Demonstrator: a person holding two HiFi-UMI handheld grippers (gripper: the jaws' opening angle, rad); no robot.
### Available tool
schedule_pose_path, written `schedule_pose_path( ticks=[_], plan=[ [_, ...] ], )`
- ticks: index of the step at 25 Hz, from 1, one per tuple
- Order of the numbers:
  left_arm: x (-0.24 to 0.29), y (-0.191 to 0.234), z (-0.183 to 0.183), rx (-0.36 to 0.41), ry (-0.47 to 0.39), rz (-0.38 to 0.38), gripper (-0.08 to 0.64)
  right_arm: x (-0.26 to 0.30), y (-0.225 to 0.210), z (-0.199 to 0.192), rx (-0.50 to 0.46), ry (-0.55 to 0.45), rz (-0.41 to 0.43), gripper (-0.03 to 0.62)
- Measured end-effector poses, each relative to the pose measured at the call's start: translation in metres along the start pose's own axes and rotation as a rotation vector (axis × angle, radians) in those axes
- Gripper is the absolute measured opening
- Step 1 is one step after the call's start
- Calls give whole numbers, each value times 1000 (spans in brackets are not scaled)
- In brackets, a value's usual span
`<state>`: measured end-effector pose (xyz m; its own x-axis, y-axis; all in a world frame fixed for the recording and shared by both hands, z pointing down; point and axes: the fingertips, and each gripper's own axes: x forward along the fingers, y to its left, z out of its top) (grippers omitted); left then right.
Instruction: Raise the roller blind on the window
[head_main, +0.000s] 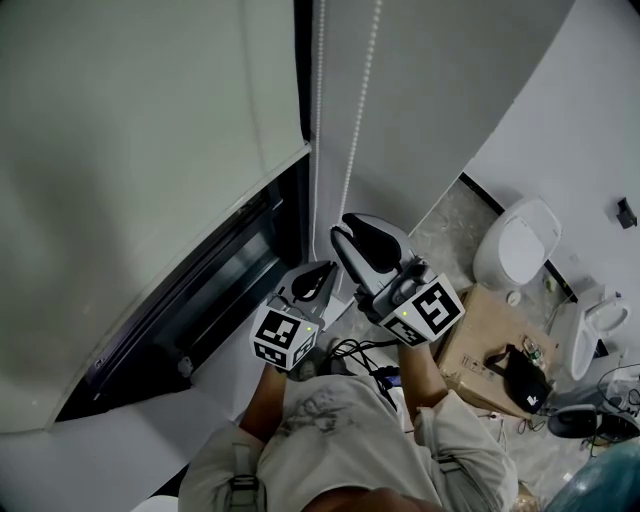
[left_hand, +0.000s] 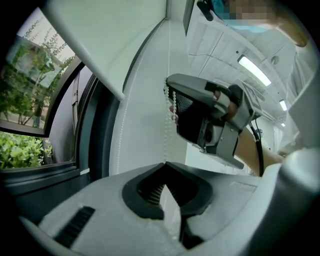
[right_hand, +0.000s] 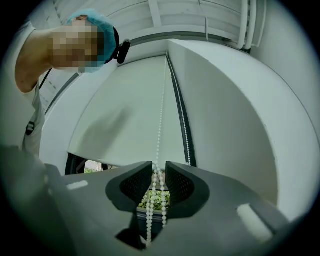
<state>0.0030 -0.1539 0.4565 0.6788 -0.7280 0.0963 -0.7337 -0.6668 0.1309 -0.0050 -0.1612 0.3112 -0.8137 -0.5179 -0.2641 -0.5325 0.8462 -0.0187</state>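
Hanging over the upper part of the window, the roller blind (head_main: 130, 150) shows its bottom edge as a slanted line, and below this edge the dark window frame (head_main: 210, 290) is uncovered. In the left gripper view, green trees (left_hand: 20, 150) are visible through the glass under the blind (left_hand: 100, 30).

The white bead chain (head_main: 352, 140) hangs in 2 strands beside the blind, along the white wall at the right side of the window.

The right gripper (head_main: 343, 233) is the higher one and points up at the chain. In its own view, the right gripper (right_hand: 159, 170) has its jaws closed to a narrow slot. The chain (right_hand: 160, 120) comes down into this slot between the ribbed pads and continues below them.

The left gripper (head_main: 325, 272) is just beside it and a little lower. In its own view, the left gripper (left_hand: 163, 164) has its jaw tips touching. One strand of the chain (left_hand: 165, 115) comes down exactly to the point where they meet, and some beads show again in the opening behind the tips.

On the floor at the right stand a toilet (head_main: 515, 240) and a cardboard box (head_main: 480, 330).
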Motion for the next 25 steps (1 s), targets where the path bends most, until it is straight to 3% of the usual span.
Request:
schedule_pose_path(
  ticks=[6, 12, 18, 25],
  plan=[
    [0, 0, -1, -1, -1, 1, 9, 12, -4, 7, 2, -1, 28, 94],
    [4, -6, 4, -2, -4, -1, 9, 15, -2, 11, 57, -10, 74, 26],
    [3, -2, -1, -7, -9, 5, 9, 8, -2, 9, 62, -33, 67, 23],
    [6, -1, -24, -18, 43, 10, 9, 3, -4, -13, 63, 21, 44, 23]
  ],
)
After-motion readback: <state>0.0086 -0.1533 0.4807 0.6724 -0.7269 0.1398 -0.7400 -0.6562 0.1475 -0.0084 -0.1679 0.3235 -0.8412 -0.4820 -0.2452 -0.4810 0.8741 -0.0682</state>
